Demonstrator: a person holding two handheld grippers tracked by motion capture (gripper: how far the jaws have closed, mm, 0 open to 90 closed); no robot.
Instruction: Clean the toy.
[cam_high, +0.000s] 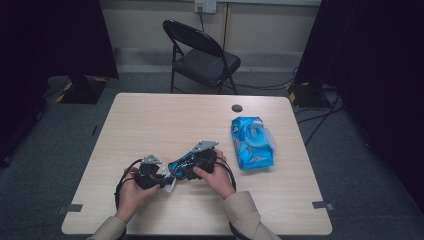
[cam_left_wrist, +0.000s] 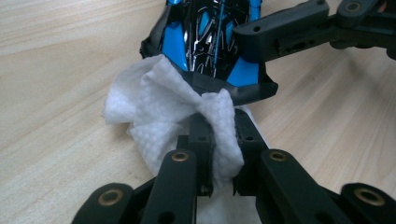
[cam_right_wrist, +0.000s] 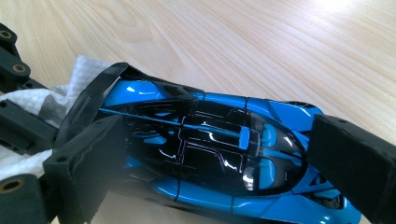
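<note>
While one blue-and-black toy car (cam_right_wrist: 210, 154) is clamped between the jaws of the right gripper (cam_high: 186, 166) at lower centre of the high view, one white wipe (cam_left_wrist: 163, 107) is pinched in the left gripper (cam_left_wrist: 223, 140) and pressed against the car's end. One blue wipe packet (cam_high: 252, 142) — right of centre — lies on the table (cam_high: 165, 115); one folding chair (cam_high: 200, 52) is seen at the top.

No legible text or labels
</note>
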